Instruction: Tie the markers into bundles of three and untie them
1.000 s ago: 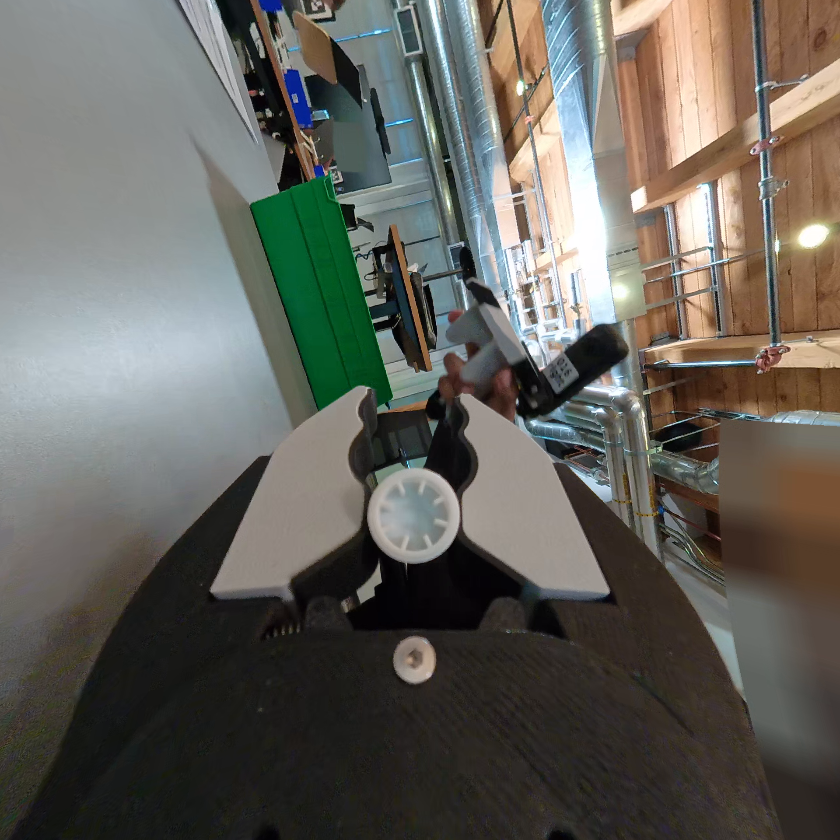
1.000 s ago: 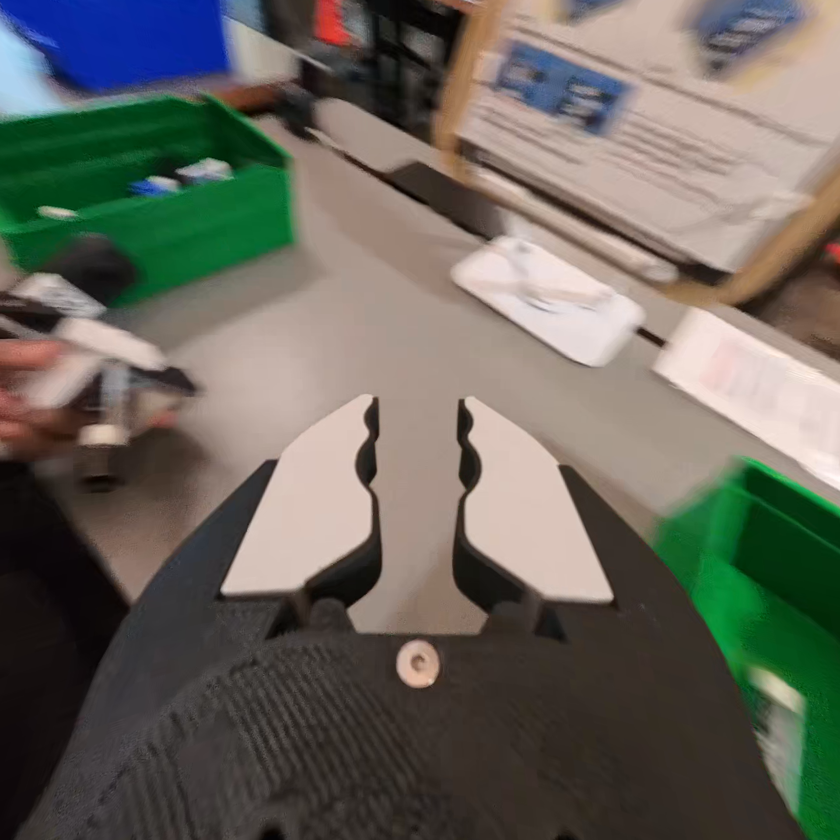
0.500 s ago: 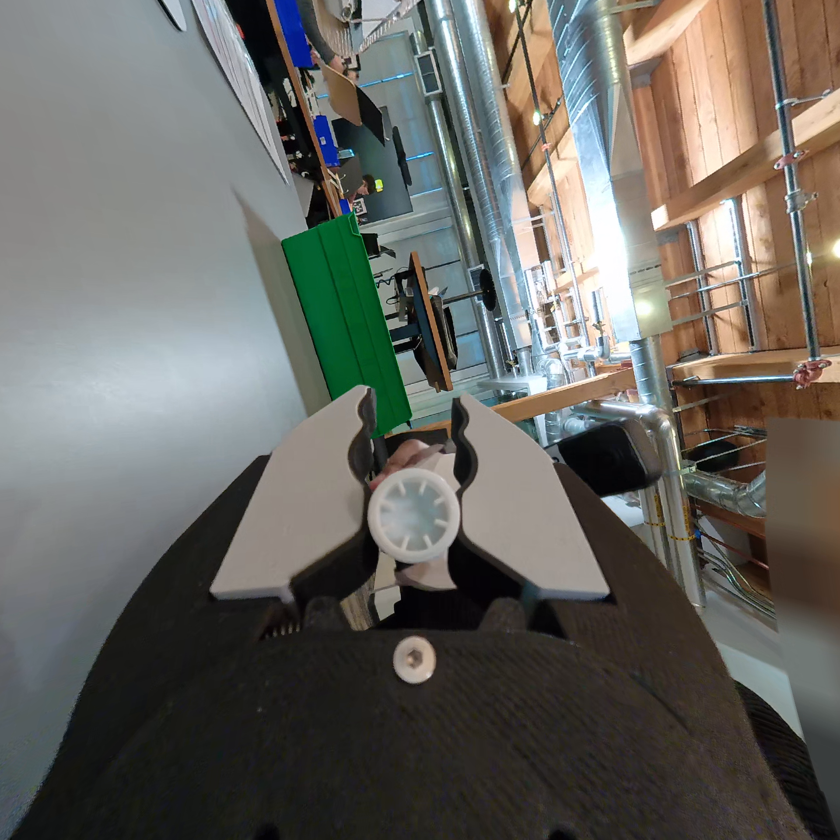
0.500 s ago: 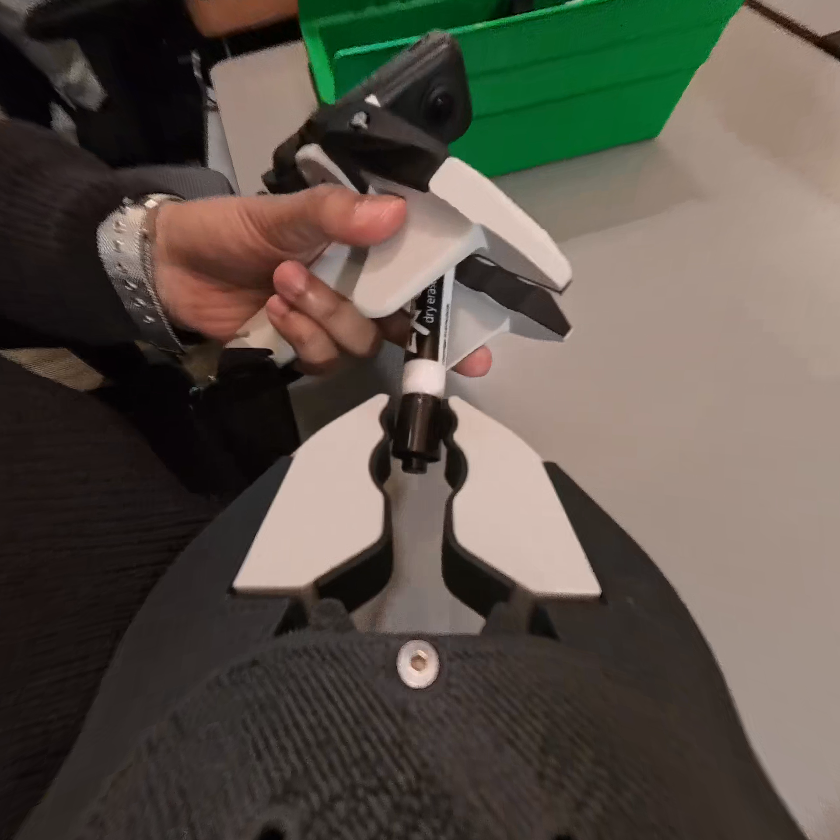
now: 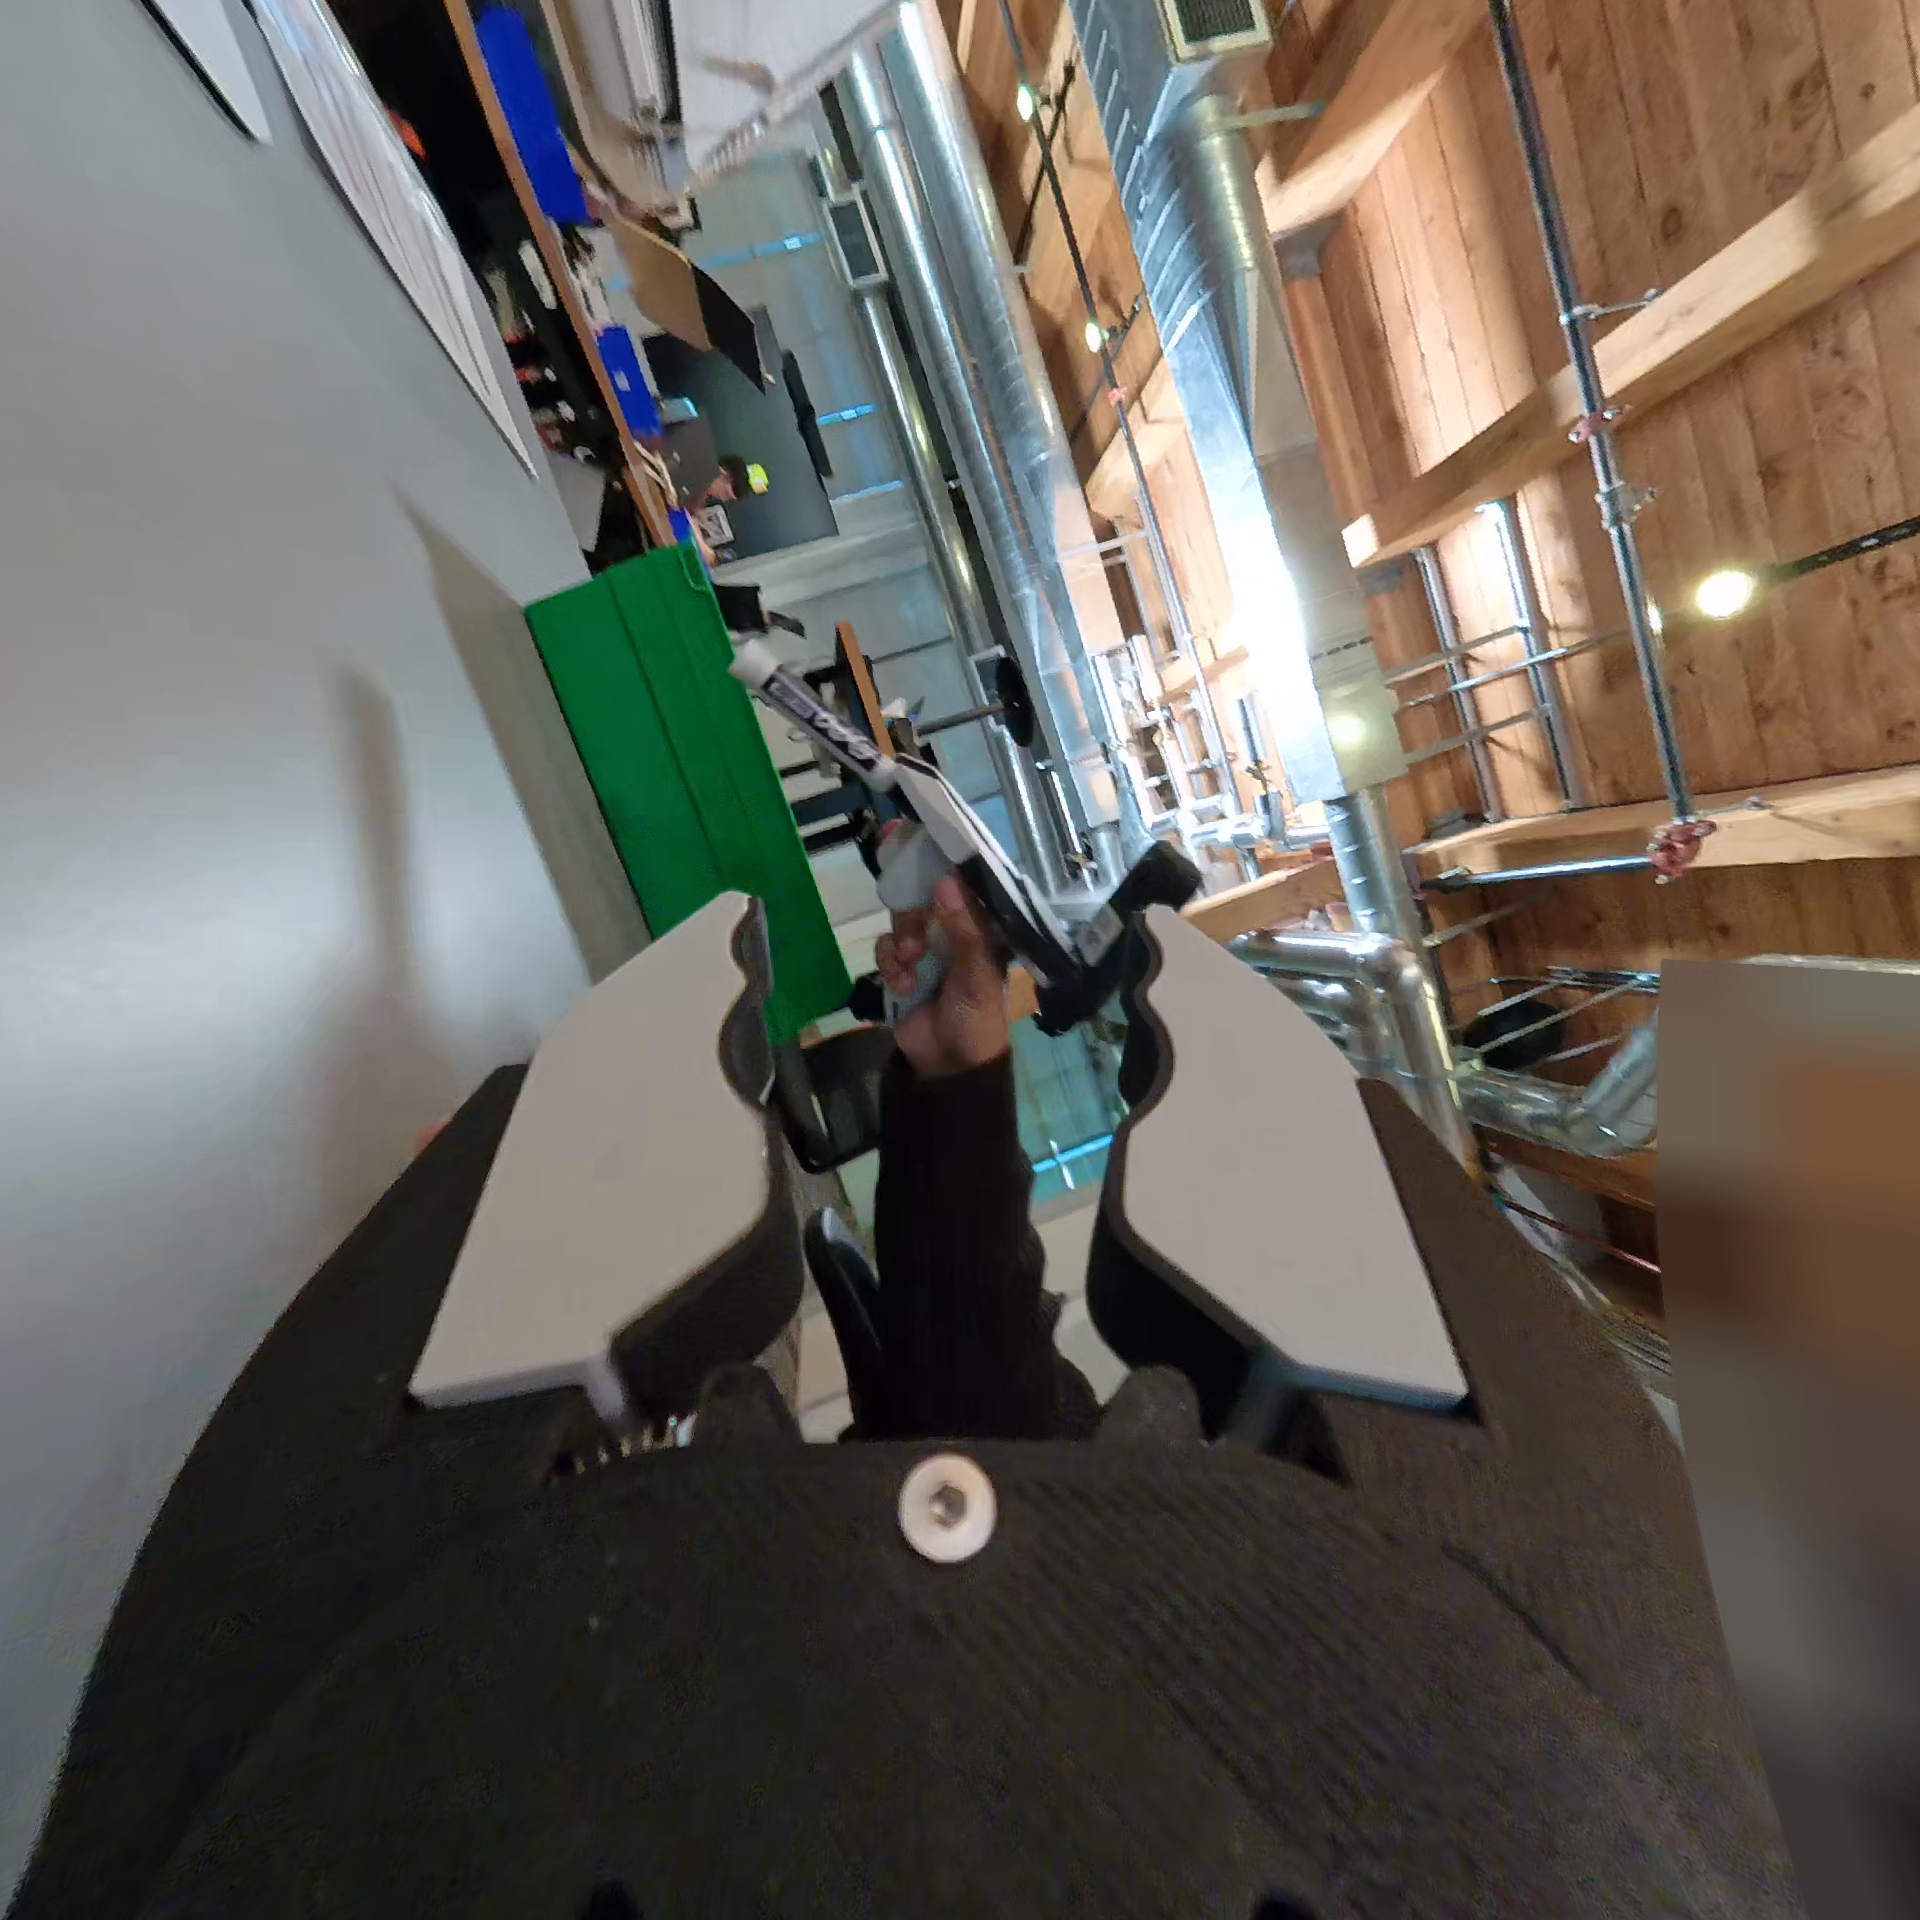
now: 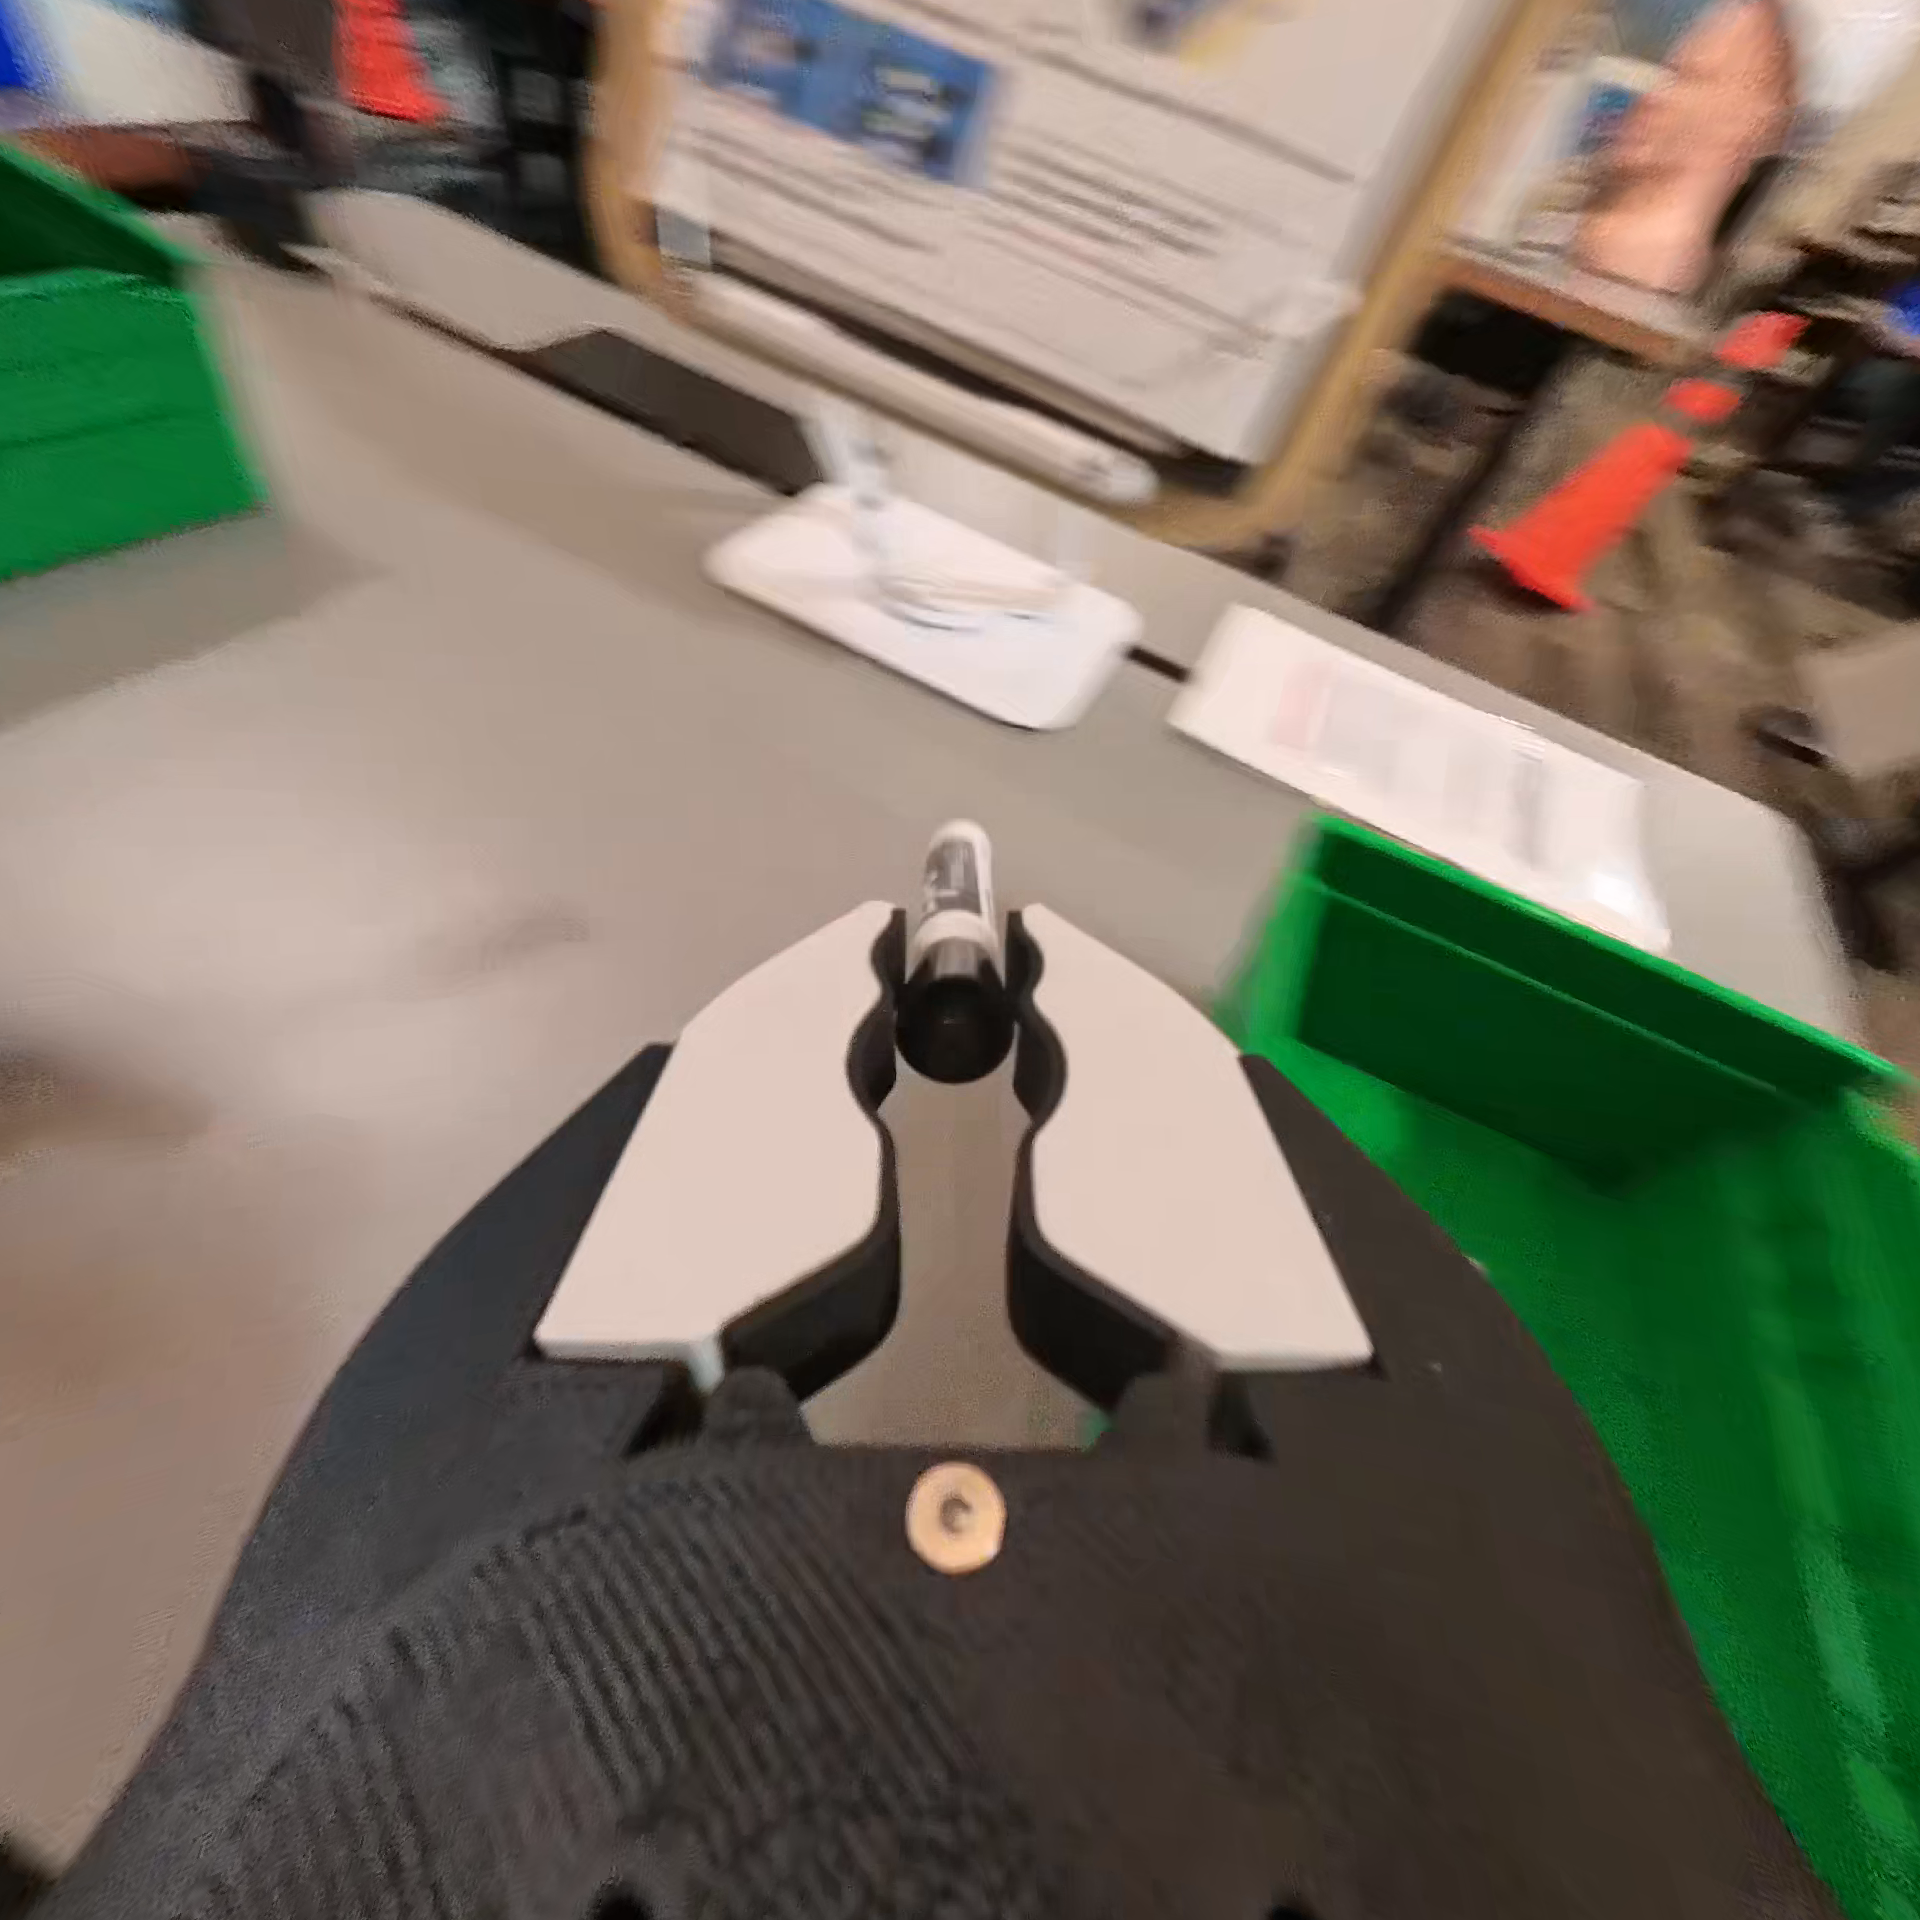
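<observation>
Between the fingers of your right claw [image 6: 956, 997] sits a black-and-white marker [image 6: 954, 935], gripped by its cap end above the grey counter [image 6: 436, 790], near a green bin [image 6: 1558, 1049]. Your left claw [image 5: 945, 997] gapes wide, holding nothing, turned sideways.

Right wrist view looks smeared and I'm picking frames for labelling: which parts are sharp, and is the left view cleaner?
Right wrist view: motion blur smears the green bin and posters; the marker between the fingers stays fairly crisp. Left wrist view: mostly sharp, with window glare and wide-angle bending of the pipes.
</observation>
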### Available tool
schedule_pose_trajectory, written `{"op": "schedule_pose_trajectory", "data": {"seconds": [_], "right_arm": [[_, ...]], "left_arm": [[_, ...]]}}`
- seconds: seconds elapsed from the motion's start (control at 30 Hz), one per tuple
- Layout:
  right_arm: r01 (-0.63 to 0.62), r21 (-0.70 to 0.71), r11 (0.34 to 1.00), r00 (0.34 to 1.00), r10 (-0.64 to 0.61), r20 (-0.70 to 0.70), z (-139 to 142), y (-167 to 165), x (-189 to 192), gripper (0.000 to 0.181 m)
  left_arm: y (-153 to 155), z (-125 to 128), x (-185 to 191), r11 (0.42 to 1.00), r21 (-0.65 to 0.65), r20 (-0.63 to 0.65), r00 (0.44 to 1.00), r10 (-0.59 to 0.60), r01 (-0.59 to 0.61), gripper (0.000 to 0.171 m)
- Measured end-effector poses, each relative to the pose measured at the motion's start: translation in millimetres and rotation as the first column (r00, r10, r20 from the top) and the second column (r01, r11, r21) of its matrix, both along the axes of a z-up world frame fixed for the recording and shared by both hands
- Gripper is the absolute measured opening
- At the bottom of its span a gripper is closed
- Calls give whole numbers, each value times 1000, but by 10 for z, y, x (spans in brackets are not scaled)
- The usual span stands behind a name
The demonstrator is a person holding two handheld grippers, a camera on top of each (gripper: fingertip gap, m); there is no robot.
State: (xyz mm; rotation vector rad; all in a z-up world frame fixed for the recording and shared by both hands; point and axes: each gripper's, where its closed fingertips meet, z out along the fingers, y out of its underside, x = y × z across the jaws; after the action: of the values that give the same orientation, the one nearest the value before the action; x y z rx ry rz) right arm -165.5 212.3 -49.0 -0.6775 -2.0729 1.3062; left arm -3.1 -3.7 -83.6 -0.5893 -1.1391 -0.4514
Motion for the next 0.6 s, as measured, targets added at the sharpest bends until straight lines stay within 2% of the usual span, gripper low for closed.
{"op": "schedule_pose_trajectory", "data": {"seconds": [0.07, 0.1, 0.2, 0.23, 0.27, 0.4, 0.47, 0.6], "right_arm": [[155, -18, 988, 988, -156, -10, 21, 595, -261, 18], [181, -56, 982, 983, -180, 26, -7, 801, -321, 18], [235, -328, 915, 964, -176, 199, 34, 1136, -390, 12], [246, -386, 889, 959, -166, 230, 54, 1214, -407, 0], [266, -416, 870, 952, -170, 255, 46, 1294, -431, 0], [357, -248, 900, 897, -257, 360, -333, 1559, -493, 0], [375, -245, 894, 896, -281, 345, -339, 1625, -509, 0], [338, -309, 889, 919, -241, 310, -157, 1550, -477, 0]], "left_arm": [[61, 9, 16, 999, 32, 0, 999, -42, 42, 66], [79, 16, 23, 997, 46, 0, 998, -56, 56, 65], [97, 17, 21, 997, 50, 0, 998, -61, 61, 65], [98, 18, 21, 997, 48, -2, 998, -62, 62, 64], [98, 17, 22, 997, 49, -2, 998, -65, 65, 64], [79, 12, 16, 996, 65, 4, 998, -61, 61, 61], [75, 11, 18, 996, 70, 6, 998, -62, 62, 60], [72, 12, 22, 996, 63, 5, 998, -60, 60, 60]]}}
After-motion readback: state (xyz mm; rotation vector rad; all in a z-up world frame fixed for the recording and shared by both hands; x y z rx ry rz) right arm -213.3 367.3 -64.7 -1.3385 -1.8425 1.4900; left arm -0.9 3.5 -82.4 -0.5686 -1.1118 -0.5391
